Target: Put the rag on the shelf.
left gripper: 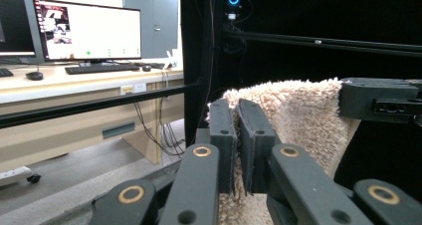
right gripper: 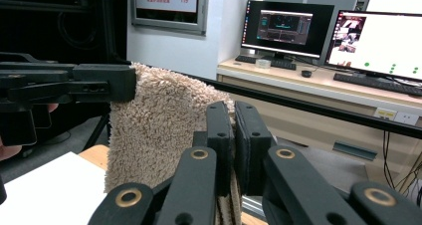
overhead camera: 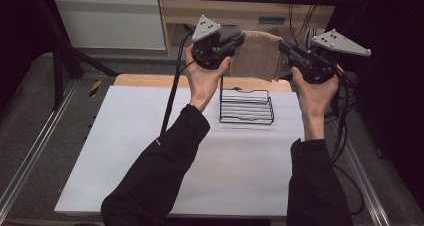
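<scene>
The beige towel hung in the air above the far edge of the desk, stretched between my two grippers and draping down behind the black wire rack. My left gripper was clamped on one top corner, its jaws pinched together on the pile, and my right gripper was clamped likewise on the opposite corner; each gripper view showed the cloth squeezed between the pads. The rack stood on the white desk just below and in front of the towel, and I could see nothing resting in it. My worry was the thin bite at each corner: if I pulled the hands apart too hard, the fluffy cloth might slip from one gripper and swing down. Lowered carelessly, the hanging hem could also snag the rack's upright wire and tip or drag it.
</scene>
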